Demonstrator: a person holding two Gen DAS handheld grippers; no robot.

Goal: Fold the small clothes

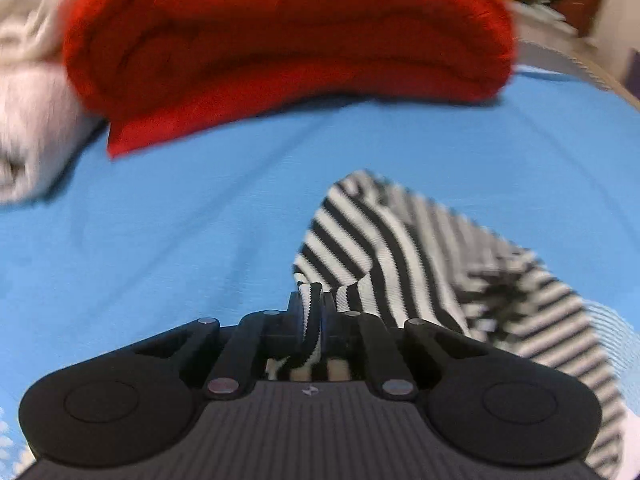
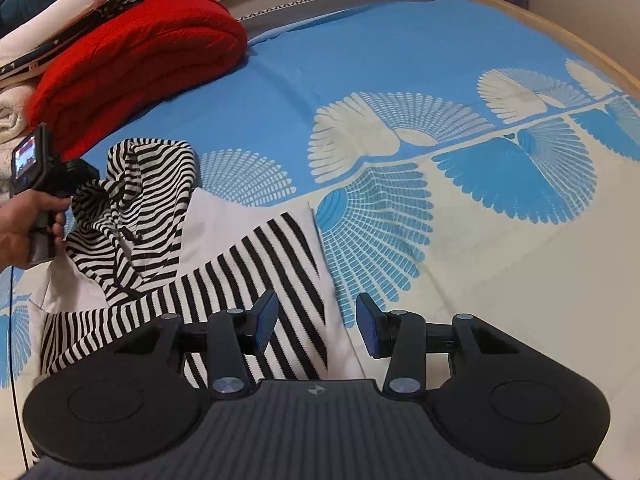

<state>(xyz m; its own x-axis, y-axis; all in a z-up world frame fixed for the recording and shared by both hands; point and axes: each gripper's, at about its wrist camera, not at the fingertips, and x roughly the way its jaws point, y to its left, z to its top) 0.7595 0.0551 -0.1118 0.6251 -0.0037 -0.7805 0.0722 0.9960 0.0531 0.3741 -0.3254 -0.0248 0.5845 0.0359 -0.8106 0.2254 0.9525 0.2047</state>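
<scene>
The left tongs (image 1: 311, 312) are clamped on a corner of the striped garment (image 2: 248, 268), lifting that side off the blue patterned bedspread (image 2: 400, 60), so a fold looks under way. The right tongs (image 2: 316, 326) hover spread apart and empty over its near edge; next, the lifted part likely needs carrying across. A folded red blanket (image 2: 132, 64) lies far left.

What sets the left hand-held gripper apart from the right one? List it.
The left hand-held gripper is shut on the striped garment; the right hand-held gripper is open and holds nothing. The left lifts a bunched edge; the right hovers over the flat part. Both are black two-finger tools above the blue bedspread.
</scene>
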